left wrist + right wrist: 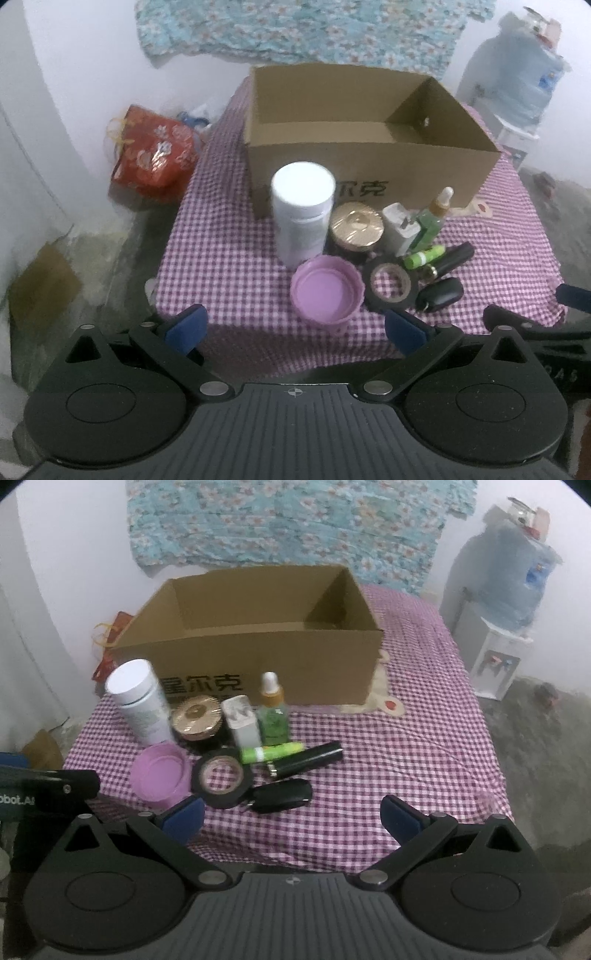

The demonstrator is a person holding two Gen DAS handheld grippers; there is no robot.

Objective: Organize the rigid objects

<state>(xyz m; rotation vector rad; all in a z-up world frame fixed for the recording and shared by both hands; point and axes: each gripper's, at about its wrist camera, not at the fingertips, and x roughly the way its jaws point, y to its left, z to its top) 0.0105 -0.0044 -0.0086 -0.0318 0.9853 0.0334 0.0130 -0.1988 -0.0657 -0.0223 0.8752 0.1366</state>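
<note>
Worktop [424, 738] covered with a purple-and-white checked cloth. Open cardboard box [258, 664] stands at the back. Directly in front of it, a tight cluster: white bottle [142, 705] upright, gold-lidded jar [197, 716], white charger [242, 725], green dropper bottle [272, 716] upright. Nearer row: purple lid [159, 775] open side up, black tape roll [223, 777] lying flat, green tube [271, 753], black tube [308, 762], black key fob [282, 795].

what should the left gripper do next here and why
Probably ease the left gripper forward onto the purple cap. Its jaws are open and empty, the cap lies nearest, right between them, and the cardboard box behind the cluster looks empty.
</note>
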